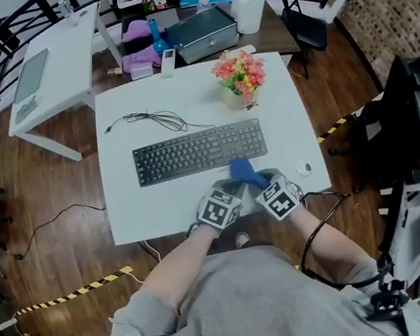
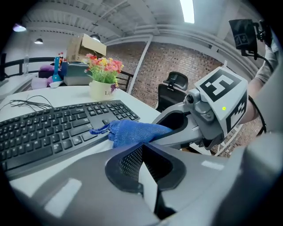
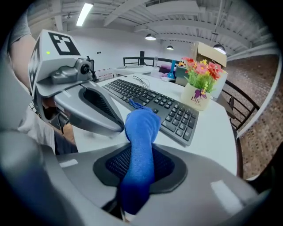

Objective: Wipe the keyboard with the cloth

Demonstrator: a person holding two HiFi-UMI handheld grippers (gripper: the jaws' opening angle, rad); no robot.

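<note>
A blue cloth hangs over the white table just in front of the black keyboard, near its right end. My right gripper is shut on the cloth. In the right gripper view the cloth runs up between the dark pads and bunches above them, with the keyboard beyond. My left gripper sits close beside the right one, its jaws shut with nothing in them. From the left gripper view the cloth droops onto the keyboard's near edge.
A pot of flowers stands behind the keyboard, and a black cable lies at the back left. A small round object lies near the table's right edge. A metal box and a second white table are further back.
</note>
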